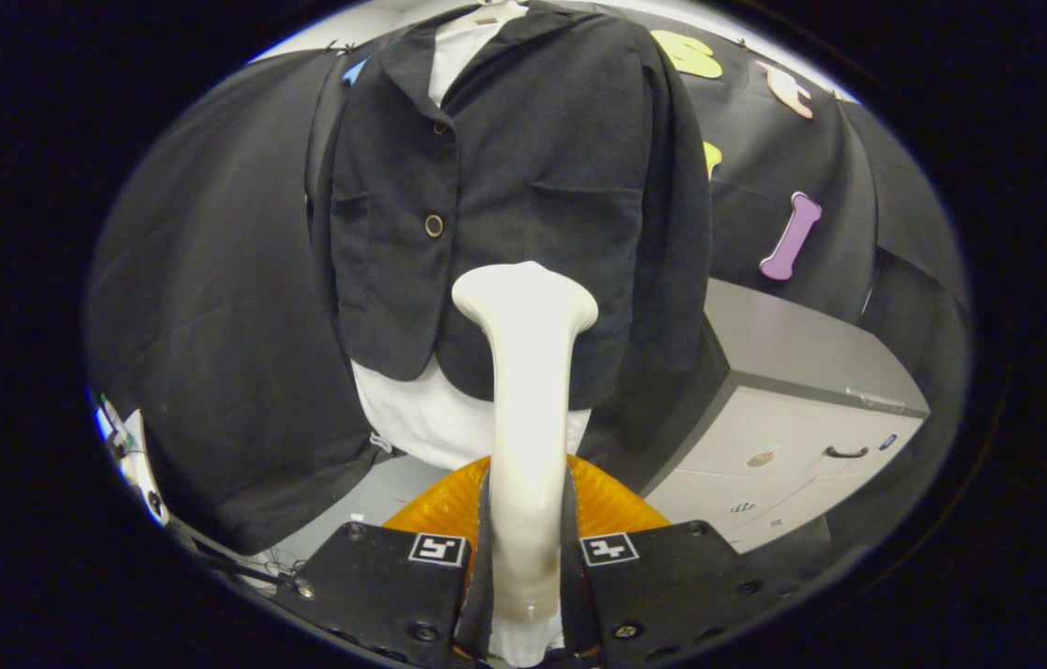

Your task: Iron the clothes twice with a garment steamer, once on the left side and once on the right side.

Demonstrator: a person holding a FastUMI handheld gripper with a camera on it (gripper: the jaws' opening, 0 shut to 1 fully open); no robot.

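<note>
A black jacket (pixel 495 186) hangs over a white shirt (pixel 421 418) straight ahead, its front buttoned with a ringed button (pixel 433 225). My gripper (pixel 528 530) is shut on the handle of a cream-white garment steamer (pixel 528 390), which rises between the fingers. The steamer's flared head (pixel 525 295) sits near the lower part of the jacket, just right of the front opening. Whether the head touches the cloth I cannot tell. An orange ribbed base (pixel 449 506) shows behind the fingers, below the shirt hem.
A grey cabinet (pixel 792 409) with drawers and a dark handle stands to the right of the garment. Black cloth hangs on the left and behind. Cables and a small device (pixel 137 465) lie at the lower left.
</note>
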